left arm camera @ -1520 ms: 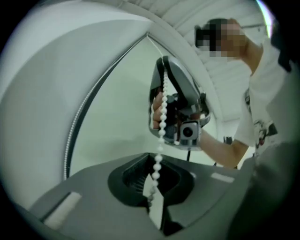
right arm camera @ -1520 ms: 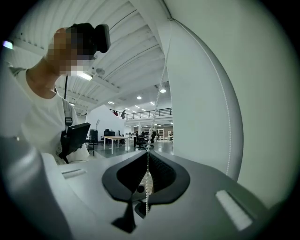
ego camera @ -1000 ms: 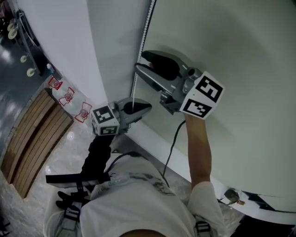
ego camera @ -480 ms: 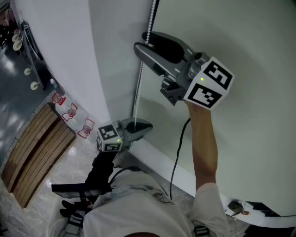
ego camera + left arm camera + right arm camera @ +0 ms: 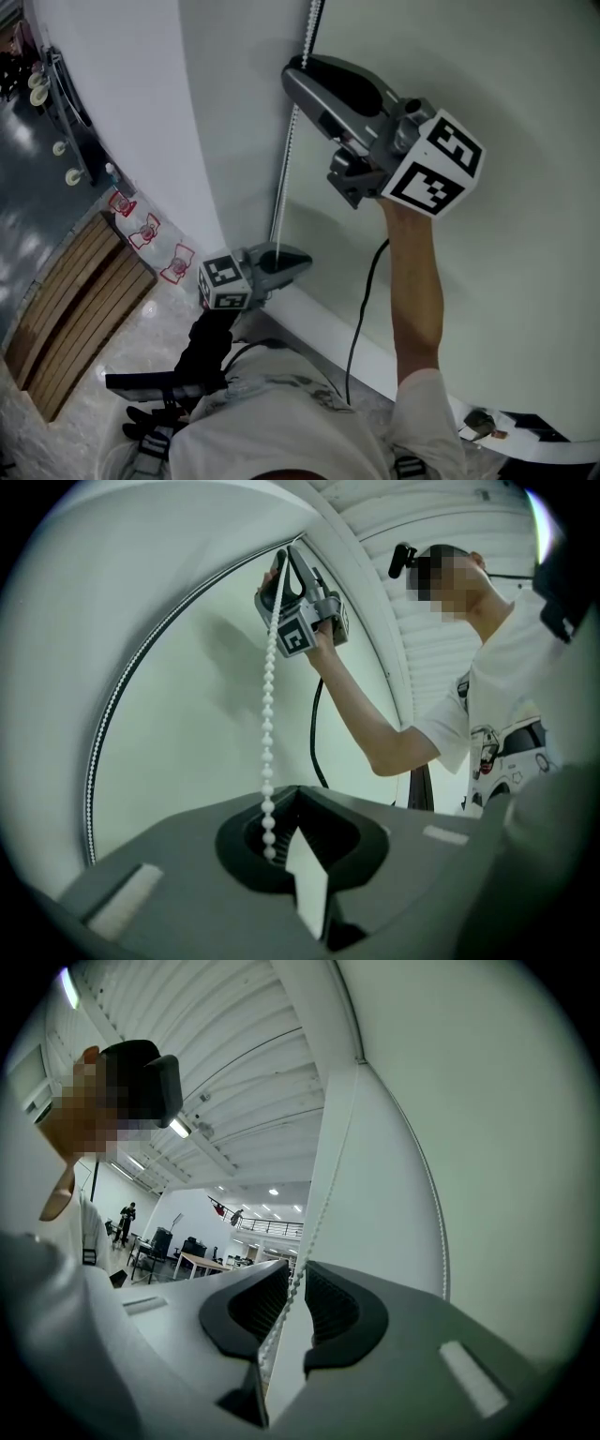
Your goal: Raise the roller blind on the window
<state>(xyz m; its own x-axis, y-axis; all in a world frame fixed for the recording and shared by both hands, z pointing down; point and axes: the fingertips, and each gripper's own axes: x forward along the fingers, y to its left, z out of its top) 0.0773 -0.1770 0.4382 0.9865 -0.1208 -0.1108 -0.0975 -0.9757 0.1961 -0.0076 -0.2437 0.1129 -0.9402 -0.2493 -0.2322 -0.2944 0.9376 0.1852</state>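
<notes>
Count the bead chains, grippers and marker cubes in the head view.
White bead chain: 1
Grey two-jaw grippers: 2, the left gripper shut on the chain, the right gripper with jaws that have just been closing around it, a gap still showing
Black-and-white marker cubes: 2
Total: 5

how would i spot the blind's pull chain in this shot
Start at the pale green roller blind. Down its left edge hangs the white bead chain, running into the left hand-held gripper. Its small round beads set it apart from the smooth black cable nearby.
</notes>
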